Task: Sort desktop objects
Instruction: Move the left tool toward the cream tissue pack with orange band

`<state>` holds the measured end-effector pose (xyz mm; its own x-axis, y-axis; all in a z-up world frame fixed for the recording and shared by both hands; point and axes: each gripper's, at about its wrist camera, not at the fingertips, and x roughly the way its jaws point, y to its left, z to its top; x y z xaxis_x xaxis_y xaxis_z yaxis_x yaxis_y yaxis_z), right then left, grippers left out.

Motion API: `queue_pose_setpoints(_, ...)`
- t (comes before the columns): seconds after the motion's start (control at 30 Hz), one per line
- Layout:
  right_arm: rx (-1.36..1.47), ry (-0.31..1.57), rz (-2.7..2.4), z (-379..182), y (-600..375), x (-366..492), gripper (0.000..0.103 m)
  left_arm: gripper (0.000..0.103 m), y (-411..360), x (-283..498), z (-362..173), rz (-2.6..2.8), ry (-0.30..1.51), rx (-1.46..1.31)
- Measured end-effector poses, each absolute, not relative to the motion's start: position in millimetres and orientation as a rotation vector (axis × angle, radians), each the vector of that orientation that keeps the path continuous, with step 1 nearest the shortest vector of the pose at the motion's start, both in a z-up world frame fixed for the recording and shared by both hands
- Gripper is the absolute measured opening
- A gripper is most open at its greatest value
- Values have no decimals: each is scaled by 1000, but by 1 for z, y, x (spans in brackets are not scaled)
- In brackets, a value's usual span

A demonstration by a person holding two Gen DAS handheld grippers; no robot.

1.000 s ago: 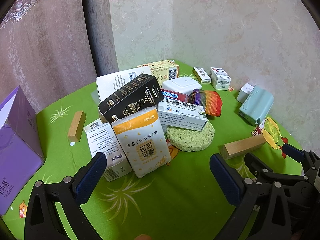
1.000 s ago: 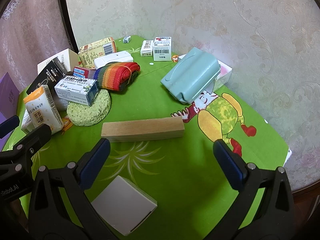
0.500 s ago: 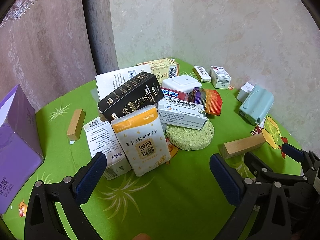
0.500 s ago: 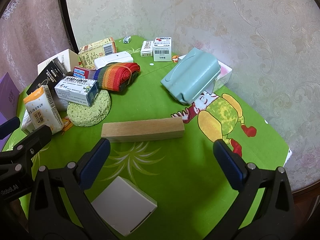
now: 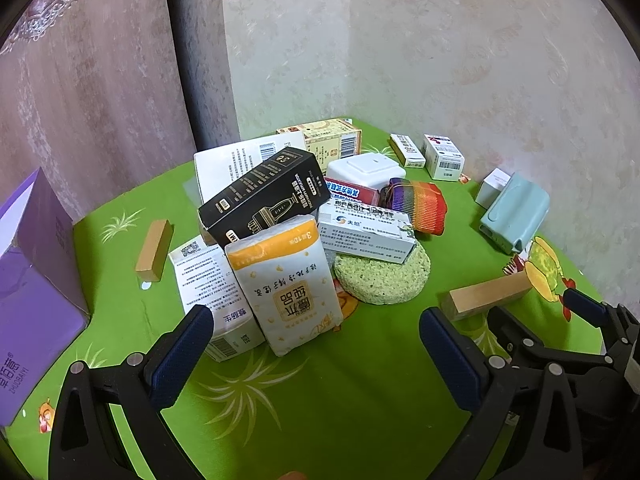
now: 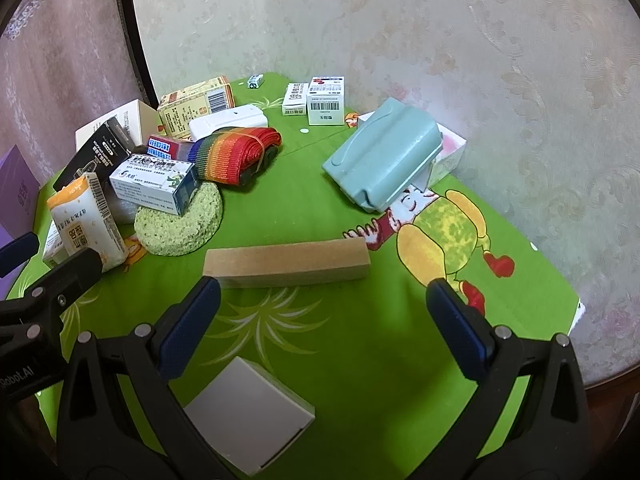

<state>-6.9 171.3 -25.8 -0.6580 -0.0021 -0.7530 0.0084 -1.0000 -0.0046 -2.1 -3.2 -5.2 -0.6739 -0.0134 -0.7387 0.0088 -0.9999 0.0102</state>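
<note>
A pile sits mid-table on the green cloth [image 5: 320, 392]: a tissue pack [image 5: 286, 284], a black box [image 5: 264, 196], a white medicine box [image 5: 366, 232] on a green sponge [image 5: 382, 276], and a rainbow strap [image 5: 418, 204]. My left gripper [image 5: 314, 344] is open and empty, just in front of the tissue pack. My right gripper [image 6: 320, 320] is open and empty, just behind a long wooden block [image 6: 286, 258]. That block also shows in the left wrist view [image 5: 488, 294]. A small white box [image 6: 248, 408] lies under the right gripper.
A teal case [image 6: 384, 158] lies at the right on a white box. A purple box [image 5: 32, 292] stands at the left edge. A short wooden block [image 5: 154, 246] lies left of the pile. Small medicine boxes [image 6: 324, 94] stand by the wall. The table edge [image 6: 576, 308] drops off at the right.
</note>
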Motion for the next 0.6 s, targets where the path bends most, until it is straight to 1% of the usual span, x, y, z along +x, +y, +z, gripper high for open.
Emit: queue_pose_setpoints(0.6,1305,20,-2831,-28,167,-15,102,103,-8,-14,-12,-2787,2,1272)
